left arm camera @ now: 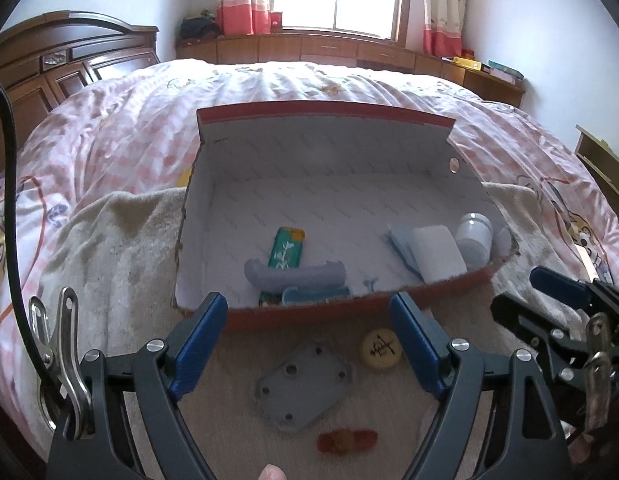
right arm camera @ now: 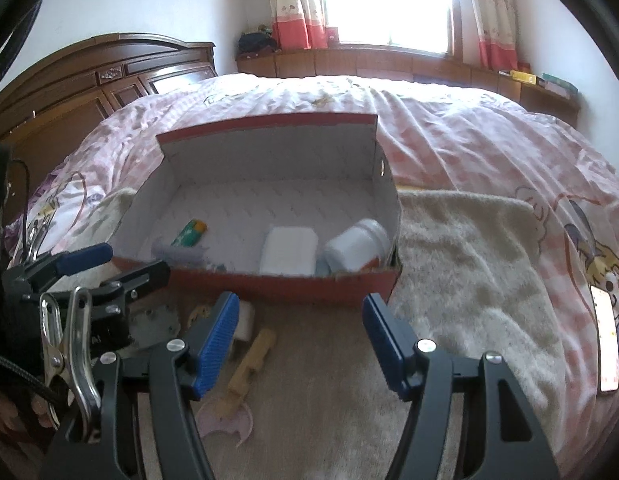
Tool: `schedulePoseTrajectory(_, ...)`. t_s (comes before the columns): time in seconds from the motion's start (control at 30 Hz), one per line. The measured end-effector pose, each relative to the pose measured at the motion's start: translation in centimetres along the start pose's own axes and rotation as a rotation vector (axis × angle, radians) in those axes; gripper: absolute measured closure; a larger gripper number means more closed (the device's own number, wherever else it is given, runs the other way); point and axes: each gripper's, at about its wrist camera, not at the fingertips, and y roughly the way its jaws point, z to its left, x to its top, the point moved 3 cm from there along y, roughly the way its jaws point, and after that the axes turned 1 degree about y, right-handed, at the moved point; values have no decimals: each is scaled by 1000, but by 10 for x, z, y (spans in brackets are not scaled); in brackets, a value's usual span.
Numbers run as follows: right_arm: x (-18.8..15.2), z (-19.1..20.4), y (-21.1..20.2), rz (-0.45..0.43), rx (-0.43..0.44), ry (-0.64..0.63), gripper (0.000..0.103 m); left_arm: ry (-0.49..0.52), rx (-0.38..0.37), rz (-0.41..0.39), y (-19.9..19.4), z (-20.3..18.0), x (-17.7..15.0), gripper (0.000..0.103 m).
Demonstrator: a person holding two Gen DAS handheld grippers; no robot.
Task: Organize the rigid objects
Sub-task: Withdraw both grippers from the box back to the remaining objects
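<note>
This is a bedroom, with a big bed under a pink checked cover and a fluffy cream towel [left arm camera: 121, 256] spread on top. On the towel sits an open red box [left arm camera: 309, 314] with white insides. Some things are already in it: a green pack [left arm camera: 287, 250], a pale purple curved piece [left arm camera: 295, 276], a white block [left arm camera: 439, 254] and a white bottle [left arm camera: 473, 236]. More things wait on the towel in front of the box: a grey plate with holes [left arm camera: 303, 388], a round yellow game piece [left arm camera: 380, 348], a small red and orange thing [left arm camera: 347, 440], a tan wooden piece [right arm camera: 249, 372] and a pale pink curved piece [right arm camera: 229, 422]. The left gripper [left arm camera: 309, 344] is wide open and holds nothing; it hangs just over the grey plate. The right gripper [right arm camera: 301, 344] is wide open too, also empty, near the tan piece. So the job looks partly done, and picking up comes next. The left one probably needs to go down and close on the plate's edges. The yellow piece has a dark Chinese sign, too blurry to read.
</note>
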Motion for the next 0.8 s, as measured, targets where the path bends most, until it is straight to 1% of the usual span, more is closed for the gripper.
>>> schedulePoseTrajectory(0.27, -28, 7, -6, 27, 11, 8, 35, 13, -6, 4, -16, 2, -21, 18)
schedulePoseTrajectory(0.53, -58, 4, -3, 68, 12, 36, 35, -1, -6, 51, -19, 11, -52, 18)
schedulePoseTrajectory(0.67, -71, -2, -5, 57, -14, 69, 35, -14, -15, 76, -18, 14, -64, 18)
schedulePoseTrajectory(0.8, -81, -5, -4, 57, -39, 69, 35, -30, -21, 97, -16, 16, -74, 18)
